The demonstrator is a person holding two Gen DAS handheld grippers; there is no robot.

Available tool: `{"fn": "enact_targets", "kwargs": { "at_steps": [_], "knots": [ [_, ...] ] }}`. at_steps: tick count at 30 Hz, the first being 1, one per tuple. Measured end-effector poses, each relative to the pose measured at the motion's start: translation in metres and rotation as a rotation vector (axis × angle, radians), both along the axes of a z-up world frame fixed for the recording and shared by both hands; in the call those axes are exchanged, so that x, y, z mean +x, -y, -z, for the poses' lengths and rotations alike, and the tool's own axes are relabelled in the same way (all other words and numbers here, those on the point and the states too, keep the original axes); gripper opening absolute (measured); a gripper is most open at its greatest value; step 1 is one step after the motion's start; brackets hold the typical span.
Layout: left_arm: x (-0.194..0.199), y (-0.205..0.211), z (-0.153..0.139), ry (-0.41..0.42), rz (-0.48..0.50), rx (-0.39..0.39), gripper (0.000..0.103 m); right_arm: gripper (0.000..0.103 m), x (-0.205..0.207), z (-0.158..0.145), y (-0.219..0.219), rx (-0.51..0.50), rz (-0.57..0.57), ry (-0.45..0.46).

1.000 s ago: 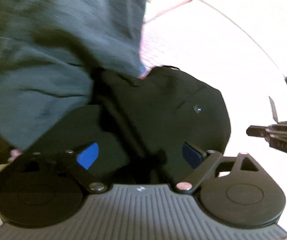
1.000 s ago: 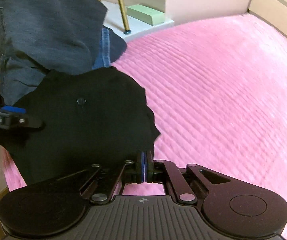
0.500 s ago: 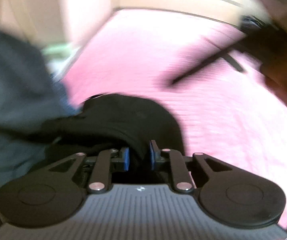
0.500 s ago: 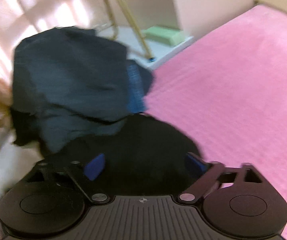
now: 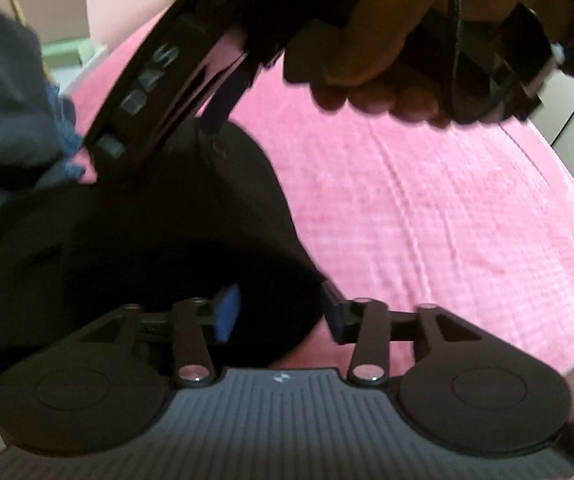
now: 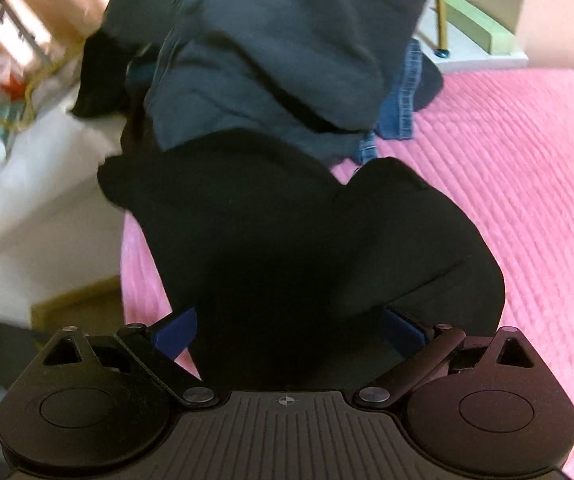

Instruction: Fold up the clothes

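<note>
On the pink bed [image 6: 527, 184], black garment [image 6: 287, 240] lies between both my hand-held grippers, left [image 5: 281, 308] and right [image 6: 289, 328], jaws spread wide, gripping nothing.

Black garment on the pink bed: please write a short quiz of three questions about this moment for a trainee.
1. True or false: the right tool is shut on the black garment.
2. In the right wrist view, what lies just beyond the black garment? A) a grey garment B) a white towel C) a red shoe
3. Fill in: the bed cover is ___ in colour.

Key: 1. False, its fingers stand wide apart. 2. A. 3. Pink.
</note>
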State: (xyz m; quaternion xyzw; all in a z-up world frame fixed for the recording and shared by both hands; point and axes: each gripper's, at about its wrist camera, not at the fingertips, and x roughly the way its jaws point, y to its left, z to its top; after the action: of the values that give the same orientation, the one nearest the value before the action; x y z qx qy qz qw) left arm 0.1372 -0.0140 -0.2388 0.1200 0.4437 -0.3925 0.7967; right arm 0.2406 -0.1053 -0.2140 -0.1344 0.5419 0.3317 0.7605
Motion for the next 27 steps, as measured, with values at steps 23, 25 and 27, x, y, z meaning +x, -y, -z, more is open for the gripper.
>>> {"fn": "enact_targets", "kwargs": {
  "at_steps": [23, 25, 27],
  "knots": [
    [0.096, -0.071, 0.025, -0.419, -0.604, -0.449, 0.062, 0.020, -0.033, -0.007, 0.159, 0.330, 0.724, -0.029],
    [0.105, -0.060, 0.022, -0.438, -0.590, -0.507, 0.063, 0.020, -0.043, -0.007, 0.173, 0.358, 0.771, -0.044],
    [0.112, -0.039, 0.016, -0.428, -0.530, -0.536, 0.065, 0.020, -0.053, -0.007, 0.186, 0.385, 0.817, -0.059]
  ]
}}
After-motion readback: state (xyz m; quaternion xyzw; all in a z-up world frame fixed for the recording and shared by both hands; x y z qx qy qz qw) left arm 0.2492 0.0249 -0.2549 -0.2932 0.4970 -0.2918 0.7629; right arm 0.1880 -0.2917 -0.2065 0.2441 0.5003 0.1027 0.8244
